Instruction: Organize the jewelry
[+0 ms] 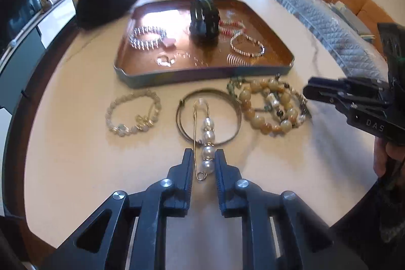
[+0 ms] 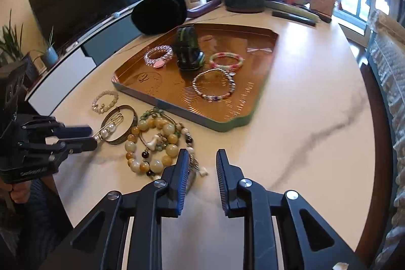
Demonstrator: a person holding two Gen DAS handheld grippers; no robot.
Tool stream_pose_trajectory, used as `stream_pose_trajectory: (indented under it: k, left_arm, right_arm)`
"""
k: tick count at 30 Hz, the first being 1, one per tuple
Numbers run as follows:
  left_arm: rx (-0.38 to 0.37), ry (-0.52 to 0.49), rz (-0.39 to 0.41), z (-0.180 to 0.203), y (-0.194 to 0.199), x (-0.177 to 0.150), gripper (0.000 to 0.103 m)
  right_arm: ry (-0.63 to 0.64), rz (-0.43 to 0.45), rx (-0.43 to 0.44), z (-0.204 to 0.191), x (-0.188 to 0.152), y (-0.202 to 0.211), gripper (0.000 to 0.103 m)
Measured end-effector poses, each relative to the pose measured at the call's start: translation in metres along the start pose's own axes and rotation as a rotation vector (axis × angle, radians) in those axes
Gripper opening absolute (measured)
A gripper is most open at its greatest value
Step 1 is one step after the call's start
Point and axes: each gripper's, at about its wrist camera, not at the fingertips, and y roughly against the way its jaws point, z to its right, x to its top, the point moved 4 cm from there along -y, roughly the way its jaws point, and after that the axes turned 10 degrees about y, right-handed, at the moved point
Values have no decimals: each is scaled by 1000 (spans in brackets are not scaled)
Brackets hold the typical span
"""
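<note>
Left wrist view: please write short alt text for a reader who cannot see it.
The left gripper closes around a pearl safety-pin brooch lying across a metal bangle on a pale table. Beaded bracelets lie beside it, before a copper tray holding more bracelets.

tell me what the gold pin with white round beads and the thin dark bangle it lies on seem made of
Gold pin with white round beads: looks like polished gold-toned metal wire; the beads have a glossy pearl sheen, real or imitation I cannot tell.
Thin dark bangle: apparently metal, a dull bronze-brass finish with little shine, in a thin rigid hoop.
</note>
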Motion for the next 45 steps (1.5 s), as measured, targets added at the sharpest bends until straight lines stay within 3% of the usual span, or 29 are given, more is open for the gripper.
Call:
stream_pose_trajectory:
  k: [4,8,9,11,15,17,20,24,27,30,32,33,34,35,40,42,45]
  left_arm:
    - [-12,5,5,-1,1,-1,17]
    - [-17,7,19,0,5,-1,17]
    - [-29,9,30,1,8,-1,8]
    - [-59,12,75,4,18,2,2]
    - [-56,-39,218,18,42,8,1]
    - [-50,-35,213,19,40,10,1]
    - [-69,-34,133,20,27,5,2]
    - [58,1,122,13,17,2,12]
    - [5,36,80,8,12,1,47]
    - [17,55,48,5,5,-1,61]
    - [50,80,39,0,0,-2,61]
    - [52,78,46,0,-2,-3,57]
    - [43,63,43,3,-2,-3,46]
    - [34,41,43,6,-2,-3,16]
    - [-12,65,47,3,-3,-1,18]
    - [-40,93,79,-1,6,2,1]
    - [-40,100,137,0,20,6,1]
  right_arm:
    - [47,-53,-6,-5,-1,-14,22]
    - [152,-44,-82,-17,1,-16,20]
    - [145,-42,-77,-17,2,-17,19]
    - [137,-39,-71,-16,3,-18,7]
    - [134,-32,-89,-16,6,-20,6]
    - [95,-10,-79,-11,8,-16,6]
    - [71,53,-81,-7,13,1,6]
    - [53,145,-95,-5,18,32,6]
    - [60,179,-99,-6,21,42,6]
    - [56,201,-97,-7,22,50,6]
    - [64,210,-102,-9,24,52,6]
    - [68,213,-104,-10,24,53,6]
    - [73,221,-107,-11,24,55,6]
    - [73,237,-123,-10,24,59,6]
    - [42,340,-160,6,27,86,7]
    - [35,339,-150,10,28,87,7]
    - [27,330,-115,9,27,87,7]
